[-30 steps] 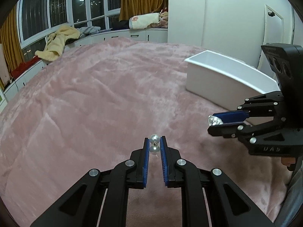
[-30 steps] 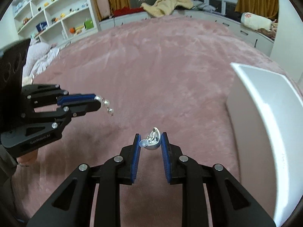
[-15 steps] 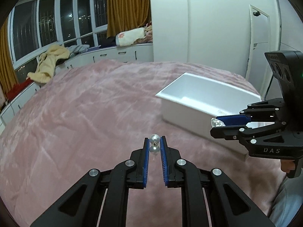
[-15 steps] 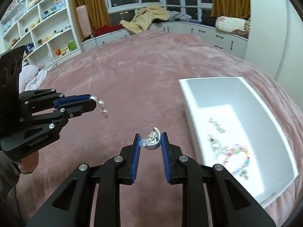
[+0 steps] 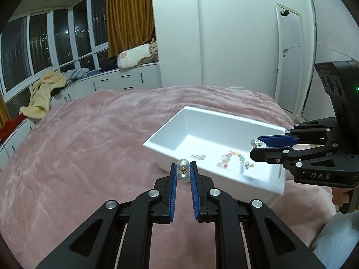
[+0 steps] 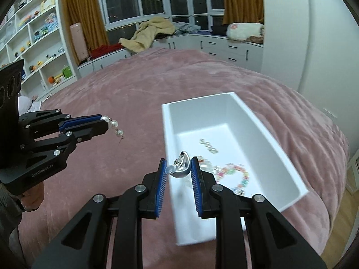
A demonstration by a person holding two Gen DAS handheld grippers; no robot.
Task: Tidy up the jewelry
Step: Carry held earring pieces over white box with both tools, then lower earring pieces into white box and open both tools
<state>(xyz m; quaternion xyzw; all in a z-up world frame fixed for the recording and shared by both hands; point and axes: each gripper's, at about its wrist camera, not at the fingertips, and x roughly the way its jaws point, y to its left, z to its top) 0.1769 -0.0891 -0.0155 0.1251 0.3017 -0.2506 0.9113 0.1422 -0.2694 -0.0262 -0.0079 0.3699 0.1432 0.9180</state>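
Observation:
My left gripper [image 5: 182, 168] is shut on a pearl earring [image 5: 182, 173], held in the air just before the near-left wall of the white box [image 5: 161, 148]. From the right wrist view the left gripper [image 6: 105, 123] shows its pearls [image 6: 114, 125] dangling. My right gripper [image 6: 178, 168] is shut on a silver drop-shaped earring [image 6: 180, 170], above the box's near-left rim [image 6: 166, 139]. The right gripper also shows in the left wrist view [image 5: 258, 146]. Inside the box lie a colourful bead bracelet [image 6: 237, 177] and a small clear bead piece [image 6: 208, 145].
The box rests on a pink plush blanket [image 5: 78, 157] covering a bed. A window bench with a yellow blanket [image 6: 148, 33] runs behind. Shelves with toys [image 6: 40, 44] stand at the left. White wardrobe walls [image 5: 224, 44] rise beyond the bed.
Both grippers have risen and moved toward the white box, holding their earrings. The box interior with its jewelry has come into view.

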